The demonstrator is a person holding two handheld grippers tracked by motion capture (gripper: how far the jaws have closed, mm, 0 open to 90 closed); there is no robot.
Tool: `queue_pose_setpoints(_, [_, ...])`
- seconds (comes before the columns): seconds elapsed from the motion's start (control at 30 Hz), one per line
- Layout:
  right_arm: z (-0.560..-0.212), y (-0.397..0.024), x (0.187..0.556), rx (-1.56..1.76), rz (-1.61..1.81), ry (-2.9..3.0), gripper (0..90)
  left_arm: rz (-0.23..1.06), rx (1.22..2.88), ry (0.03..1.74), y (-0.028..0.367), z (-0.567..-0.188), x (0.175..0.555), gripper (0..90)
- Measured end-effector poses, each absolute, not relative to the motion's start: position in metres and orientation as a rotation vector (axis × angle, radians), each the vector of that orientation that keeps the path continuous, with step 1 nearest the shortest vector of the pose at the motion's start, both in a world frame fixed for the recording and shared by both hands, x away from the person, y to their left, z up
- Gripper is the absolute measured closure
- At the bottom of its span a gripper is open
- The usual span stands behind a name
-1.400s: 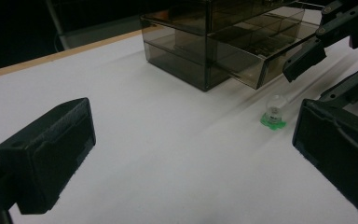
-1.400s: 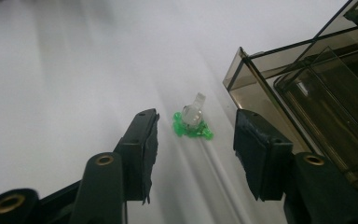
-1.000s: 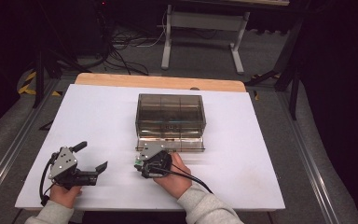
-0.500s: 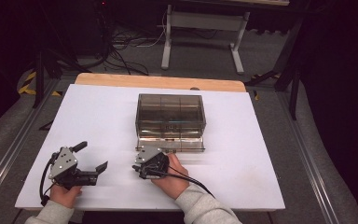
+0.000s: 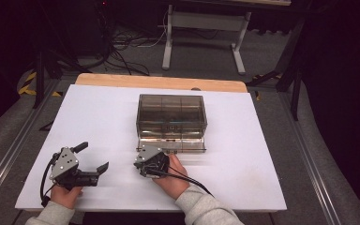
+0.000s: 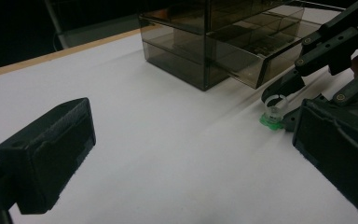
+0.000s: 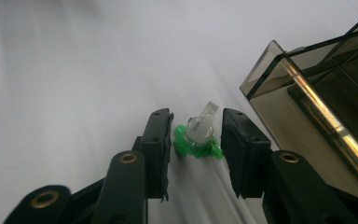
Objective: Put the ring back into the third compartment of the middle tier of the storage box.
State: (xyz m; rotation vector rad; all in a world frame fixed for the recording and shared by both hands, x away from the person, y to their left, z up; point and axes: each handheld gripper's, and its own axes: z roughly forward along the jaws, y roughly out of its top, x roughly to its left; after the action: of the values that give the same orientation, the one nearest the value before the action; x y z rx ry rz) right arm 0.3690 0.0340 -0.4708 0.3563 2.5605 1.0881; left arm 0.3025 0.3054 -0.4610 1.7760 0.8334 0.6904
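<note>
A small green piece with a clear top (image 7: pixel 197 138) stands on the white table, just off the front left corner of the pulled-out drawer. My right gripper (image 7: pixel 196 115) is open, a jaw on each side of the piece with narrow gaps showing. The left gripper view shows that piece (image 6: pixel 272 115) between the right gripper's jaws (image 6: pixel 280 103). In the high view my right gripper (image 5: pixel 141 161) lies in front of the smoky clear drawer cabinet (image 5: pixel 171 115). My left gripper (image 5: pixel 93 157) rests at the table's front left, open wide and holding nothing (image 6: pixel 193 133).
The cabinet's bottom drawer (image 5: pixel 173 144) is pulled out toward me. A wooden strip (image 5: pixel 159 82) runs along the white table's (image 5: pixel 243 159) far edge. Metal rails flank the table, and cables and a stand sit on the dark floor behind.
My right gripper has shifted slightly left in front of the drawer. The left gripper has stayed where it was.
</note>
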Motion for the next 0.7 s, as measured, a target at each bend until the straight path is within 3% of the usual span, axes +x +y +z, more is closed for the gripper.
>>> queue_pose_setpoints(0.3, [-0.4710,0.0342,0.3698,0.382,1.100,2.563,75.8,0.690,1.776,0.835,0.3051,-0.4611,0.3027,0.3])
queue_pose_setpoints(0.7, [-0.4685,0.0333,0.3657,0.368,1.123,2.555,76.1,0.689,1.773,0.835,0.3052,-0.4612,0.3027,0.3])
